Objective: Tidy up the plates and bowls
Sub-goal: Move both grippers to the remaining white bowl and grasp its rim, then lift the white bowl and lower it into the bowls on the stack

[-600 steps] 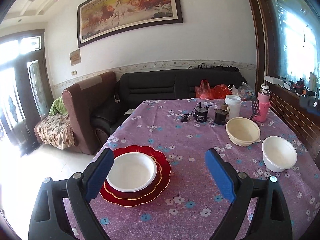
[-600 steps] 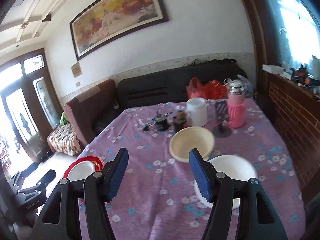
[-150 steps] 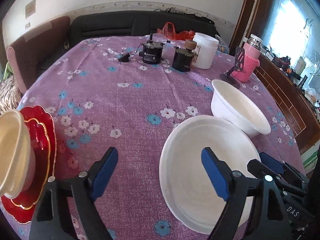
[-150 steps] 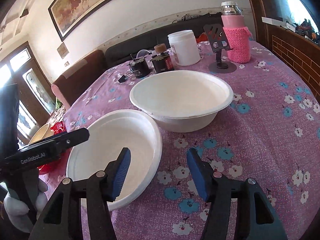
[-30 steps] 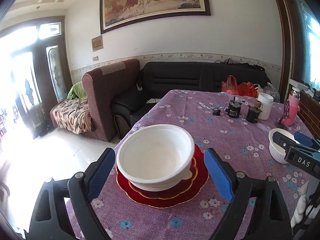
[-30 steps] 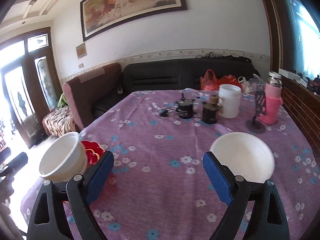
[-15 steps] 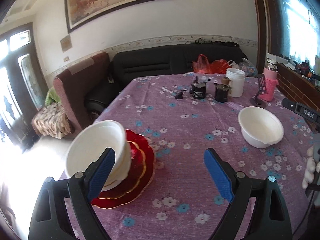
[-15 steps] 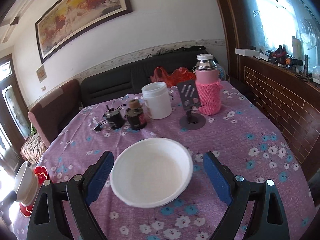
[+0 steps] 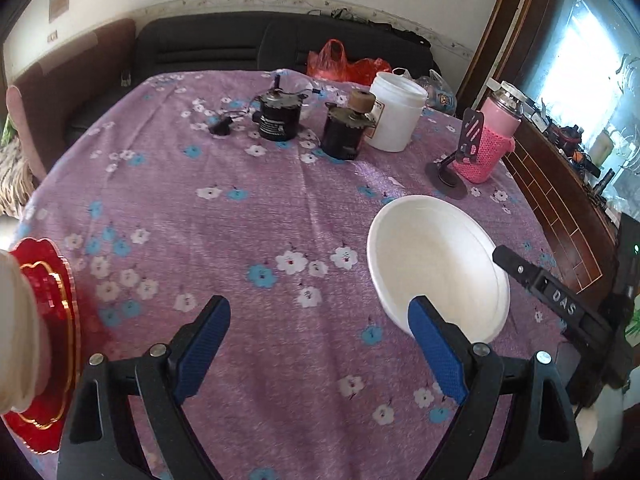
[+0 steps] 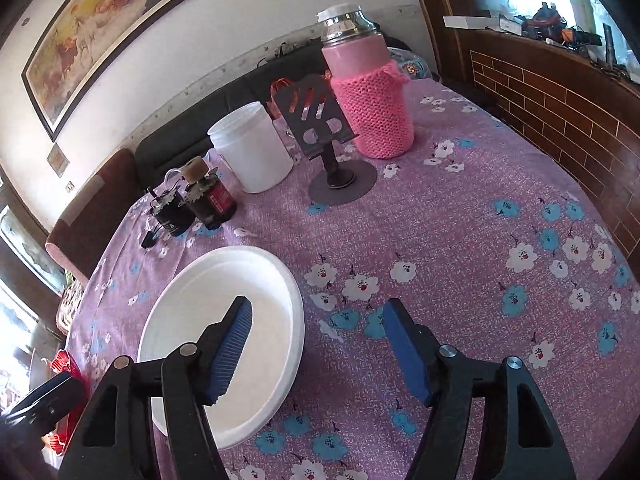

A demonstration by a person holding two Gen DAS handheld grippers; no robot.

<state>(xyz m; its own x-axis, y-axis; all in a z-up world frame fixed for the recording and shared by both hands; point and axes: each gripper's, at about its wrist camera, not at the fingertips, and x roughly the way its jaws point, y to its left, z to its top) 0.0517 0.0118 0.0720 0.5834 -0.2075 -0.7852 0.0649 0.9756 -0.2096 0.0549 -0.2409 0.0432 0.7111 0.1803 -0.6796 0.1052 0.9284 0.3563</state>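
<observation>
A: Where does the white bowl (image 10: pixel 224 344) sit?

B: On the purple flowered tablecloth (image 10: pixel 460 240), at about eight o'clock in the right wrist view. The right gripper (image 10: pixel 316 350) straddles the bowl's near right rim: its left blue pad hangs over the inside of the bowl, its right pad lies outside over the cloth.

A: Is the right gripper clamped on the rim?

B: No. Its jaws have just been closing, with the rim between them, but a clear gap shows on both sides, so nothing is gripped.

A: And the left gripper (image 9: pixel 320 344)?

B: Spread wide and holding nothing, over bare cloth. In its view the same bowl (image 9: pixel 436 260) lies at about three o'clock, with the gripper's right pad overlapping the bowl's near edge in the picture; whether they touch cannot be told.

A: Where is the rest of the tableware?

B: At nine o'clock in the left view, at the table's edge, the red plates (image 9: pixel 48 320) carry a cream bowl (image 9: pixel 18 336), cut off by the frame.

A: What stands behind?

B: At twelve o'clock, two dark jars (image 9: pixel 308 124), a white tub (image 9: pixel 394 116), a phone stand (image 10: pixel 320 120) and a pink knitted flask (image 10: pixel 366 96).
</observation>
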